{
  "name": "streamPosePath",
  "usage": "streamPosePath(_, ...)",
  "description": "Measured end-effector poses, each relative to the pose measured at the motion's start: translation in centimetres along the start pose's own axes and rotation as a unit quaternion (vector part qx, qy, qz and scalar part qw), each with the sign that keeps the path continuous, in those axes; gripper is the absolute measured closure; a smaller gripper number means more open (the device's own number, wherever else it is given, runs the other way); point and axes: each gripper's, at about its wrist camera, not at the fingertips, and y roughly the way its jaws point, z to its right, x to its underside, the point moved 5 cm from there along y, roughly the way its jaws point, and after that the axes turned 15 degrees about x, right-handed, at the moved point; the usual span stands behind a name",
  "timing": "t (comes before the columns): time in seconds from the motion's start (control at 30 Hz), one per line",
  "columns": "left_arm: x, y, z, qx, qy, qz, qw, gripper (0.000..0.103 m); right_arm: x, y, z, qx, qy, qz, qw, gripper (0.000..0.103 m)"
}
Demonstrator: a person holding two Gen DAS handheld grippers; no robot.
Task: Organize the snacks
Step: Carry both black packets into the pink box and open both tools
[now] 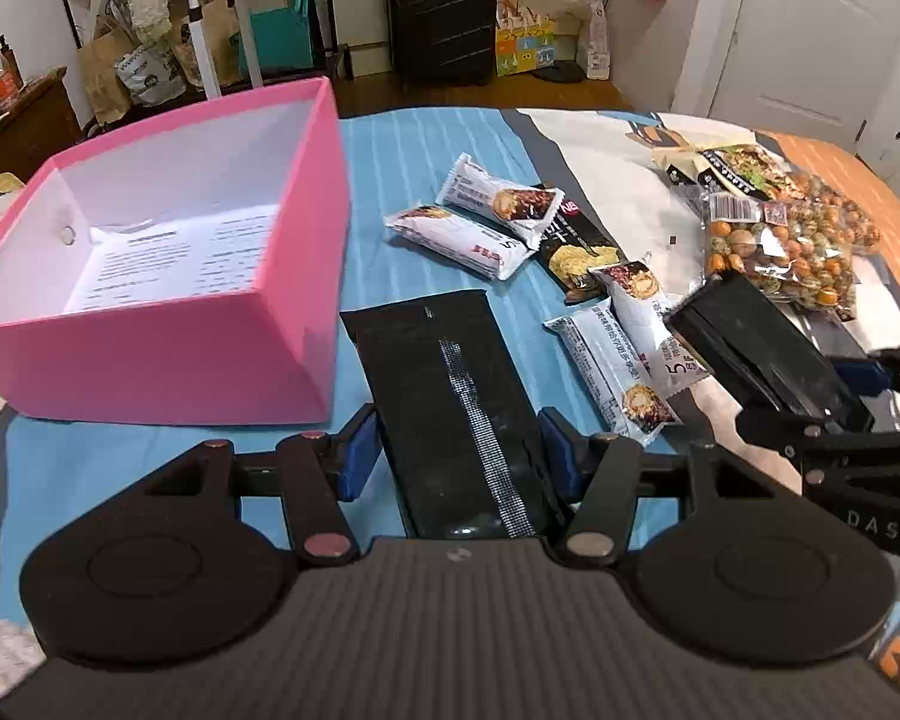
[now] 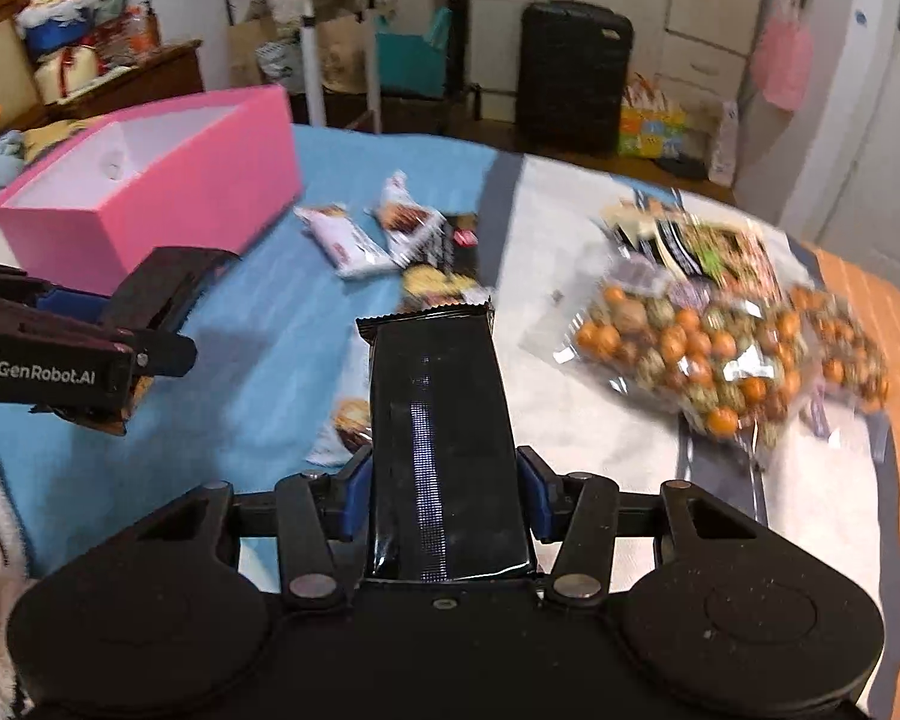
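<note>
My left gripper [image 1: 456,450] is shut on a long black snack packet [image 1: 450,396] and holds it above the blue cloth, just right of the open pink box [image 1: 168,354]. My right gripper [image 2: 444,492] is shut on a second black snack packet [image 2: 438,420], held over the bed. The right gripper also shows in the left wrist view [image 1: 858,396], at the right, with its packet. The left gripper shows in the right wrist view [image 2: 90,324], at the left. The pink box [image 2: 150,204] holds only a printed sheet.
Several white snack bars [image 1: 480,222] and a black noodle packet [image 1: 576,246] lie on the bed beside the box. Clear bags of coated nuts [image 1: 780,252] lie at the right, also in the right wrist view [image 2: 708,354]. A black suitcase [image 1: 441,12] stands beyond the bed.
</note>
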Motion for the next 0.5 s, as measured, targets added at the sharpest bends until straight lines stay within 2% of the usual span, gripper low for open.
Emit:
streamPosePath(0.33, 0.5, -5.4, -2.6, 0.018, -0.018, -0.007, 0.9997, 0.048, -3.0, -4.5, -3.6, -0.042, -0.041, 0.017, 0.998, 0.049)
streamPosePath(0.5, 0.0, -8.0, -3.8, 0.009, -0.014, 0.004, 0.9998, 0.048, -4.9, -6.4, -5.8, -0.074, -0.061, 0.025, 0.995, 0.049)
